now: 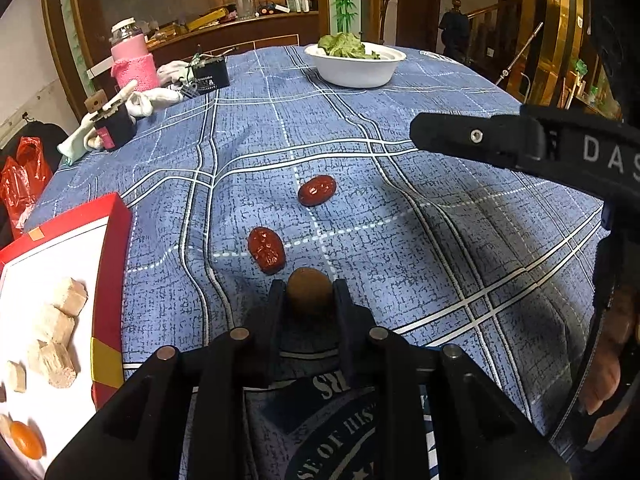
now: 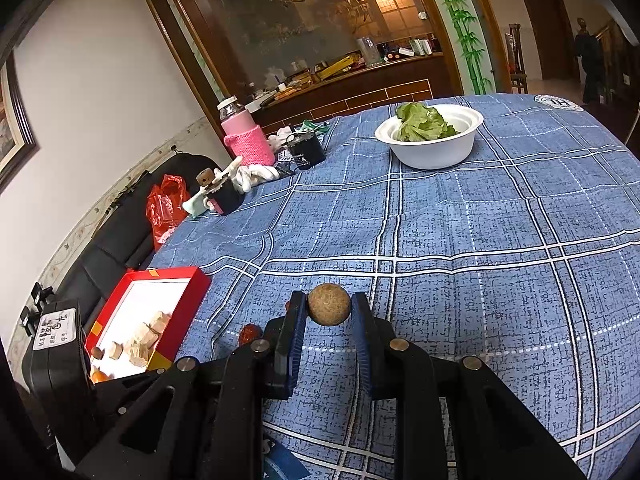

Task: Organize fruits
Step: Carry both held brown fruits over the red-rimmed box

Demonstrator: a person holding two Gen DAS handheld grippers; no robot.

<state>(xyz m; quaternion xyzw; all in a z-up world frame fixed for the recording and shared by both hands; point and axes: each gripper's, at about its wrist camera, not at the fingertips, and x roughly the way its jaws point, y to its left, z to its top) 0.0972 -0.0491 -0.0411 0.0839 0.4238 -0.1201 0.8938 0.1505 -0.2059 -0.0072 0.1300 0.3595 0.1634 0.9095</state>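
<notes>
Far left, your red tray [image 1: 112, 264] sits at the table edge with pale cubes [image 1: 60, 320] and an orange fruit [image 1: 26, 440] already on its white floor — that looks like the sorting destination, though the task line doesn't say so. Your left gripper [image 1: 309, 300] is clamped on a round brown fruit [image 1: 309, 292], low over the blue checked cloth [image 1: 400, 240]; just ahead of it lie two red dates [image 1: 266, 250], loose and apart from each other, neither in the tray. Your right gripper [image 2: 329, 308] likewise pinches a brown ball fruit [image 2: 329, 305] between its blue pads [image 2: 362, 320], lifted clear of the cloth. So the step in hand reads as carry, both claws loaded. Next move, by my judgement: swing each fruit left over the tray wall and let go inside, clear of the cubes; round fruit may roll. The dates remain to collect. Further right and back, a white bowl [image 2: 430, 152] of green leaves [image 2: 422, 122]. Writing: "DAS" on the right tool's arm in the left view; "SE OF HIS" on the cloth's emblem under your left gripper; the handwritten label on the black box [image 2: 56, 330] is too small to read.
</notes>
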